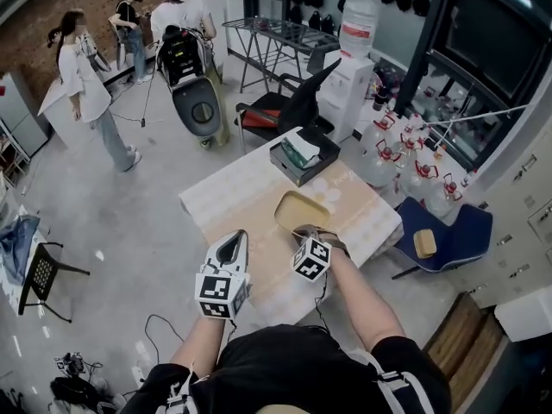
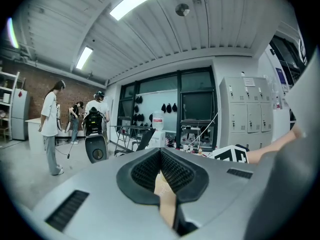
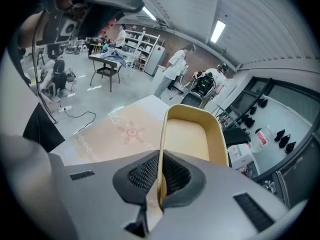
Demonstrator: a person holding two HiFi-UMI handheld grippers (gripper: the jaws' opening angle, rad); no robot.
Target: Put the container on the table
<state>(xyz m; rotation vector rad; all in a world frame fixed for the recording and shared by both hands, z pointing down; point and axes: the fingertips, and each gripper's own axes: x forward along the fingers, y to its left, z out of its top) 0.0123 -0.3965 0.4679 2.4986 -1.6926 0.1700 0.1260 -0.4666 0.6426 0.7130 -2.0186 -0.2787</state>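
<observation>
A shallow yellow container (image 1: pixel 300 211) is over the middle of the table (image 1: pixel 233 198), which has a pale patterned cloth. My right gripper (image 1: pixel 305 232) is shut on the container's near rim. In the right gripper view the thin yellow rim runs between the pads of that gripper (image 3: pixel 160 176), and the tray-like container (image 3: pixel 192 134) stretches away over the cloth. Whether its base touches the table I cannot tell. My left gripper (image 1: pixel 233 238) hovers at the table's near edge, left of the container. In its own view the left gripper (image 2: pixel 160 156) is shut, with nothing held.
A black box (image 1: pixel 302 155) with folded items sits at the table's far edge. A black chair (image 1: pixel 289 109) and a water dispenser (image 1: pixel 354 63) stand behind it. A blue seat (image 1: pixel 448 235) stands at the right, and a cable (image 1: pixel 159 326) lies on the floor near left. Several people (image 1: pixel 86 84) stand at the far left.
</observation>
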